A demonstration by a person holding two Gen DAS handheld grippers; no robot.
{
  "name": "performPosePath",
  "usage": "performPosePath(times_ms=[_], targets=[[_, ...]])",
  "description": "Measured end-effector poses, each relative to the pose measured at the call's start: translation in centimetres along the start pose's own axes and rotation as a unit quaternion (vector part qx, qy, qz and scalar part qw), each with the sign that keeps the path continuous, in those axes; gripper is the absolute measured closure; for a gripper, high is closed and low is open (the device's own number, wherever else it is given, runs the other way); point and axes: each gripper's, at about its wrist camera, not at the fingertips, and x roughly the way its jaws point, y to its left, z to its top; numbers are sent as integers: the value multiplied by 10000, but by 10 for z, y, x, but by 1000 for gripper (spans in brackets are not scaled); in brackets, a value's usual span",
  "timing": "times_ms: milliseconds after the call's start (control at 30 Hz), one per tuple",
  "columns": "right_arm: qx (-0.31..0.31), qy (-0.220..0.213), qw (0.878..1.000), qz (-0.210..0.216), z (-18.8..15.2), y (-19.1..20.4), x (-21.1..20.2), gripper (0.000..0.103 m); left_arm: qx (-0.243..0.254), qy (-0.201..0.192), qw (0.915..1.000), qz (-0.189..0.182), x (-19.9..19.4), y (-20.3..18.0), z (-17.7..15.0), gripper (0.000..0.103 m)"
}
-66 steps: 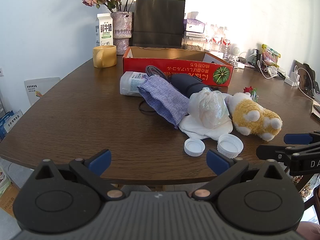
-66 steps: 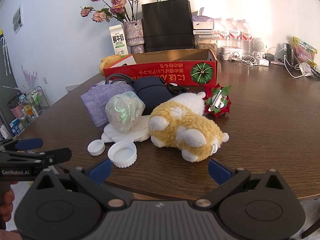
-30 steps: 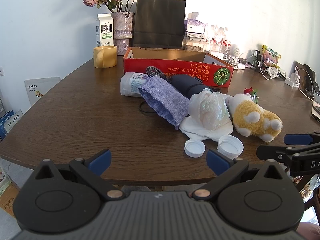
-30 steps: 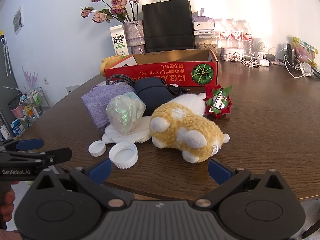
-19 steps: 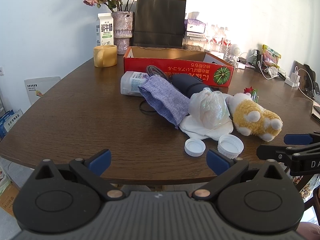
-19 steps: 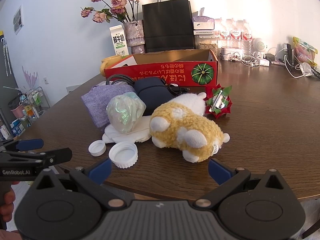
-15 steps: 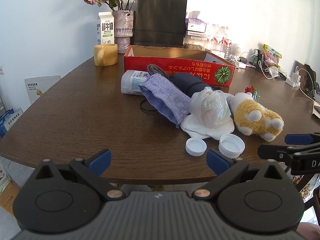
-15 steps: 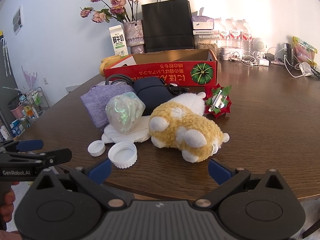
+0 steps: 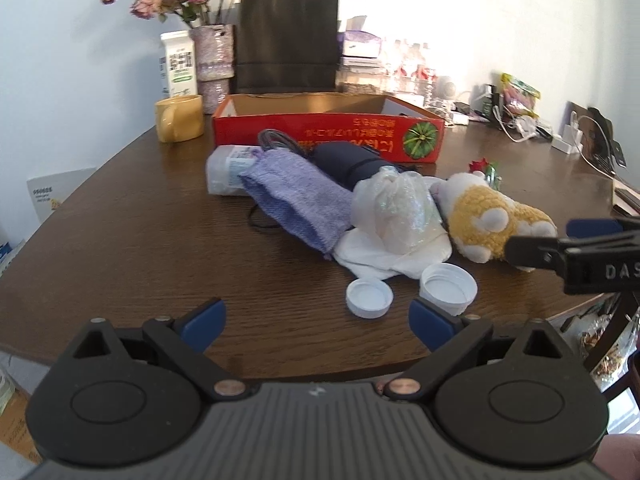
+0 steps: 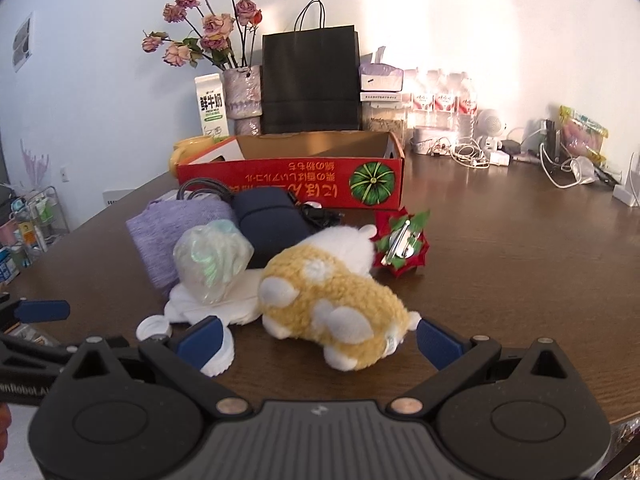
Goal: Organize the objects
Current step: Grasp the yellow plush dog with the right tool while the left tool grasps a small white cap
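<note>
- Right gripper: jaws spread wide, empty, flanking the plush toy on the table.
- Left gripper: jaws wide, empty, near two white caps.

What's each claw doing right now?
Left claw: open, empty, over the near table edge.
Right claw: open, empty, either side of the plush.

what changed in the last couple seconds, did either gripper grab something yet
Both grippers moved forward toward the pile: the right gripper now has its open fingers on either side of the plush toy, not closed on it. The left gripper nears the two white caps. Nothing grabbed; objects unmoved.
</note>
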Motion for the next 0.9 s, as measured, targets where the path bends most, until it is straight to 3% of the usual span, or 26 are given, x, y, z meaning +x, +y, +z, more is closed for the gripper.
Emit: performPosePath(times_ms=[267,467,500,533,900], targets=[[12,36,9998,-217,2,-1,17,0,262,167,9991,-275,21,-11,2,29],[70,-39,9993,-354,6,4,26,0,419,100,9984,-379,27,-17,3,59],[71,-51,9993,-367,7,5,28,0,438,86,9983,-387,28,-17,4,70],[71,-52,9992,-385,7,6,30,0,444,72,9981,-422,29,-16,5,73],[151,2,9983,-557,11,7,55,0,196,-2,9988,-450,31,0,11,74]])
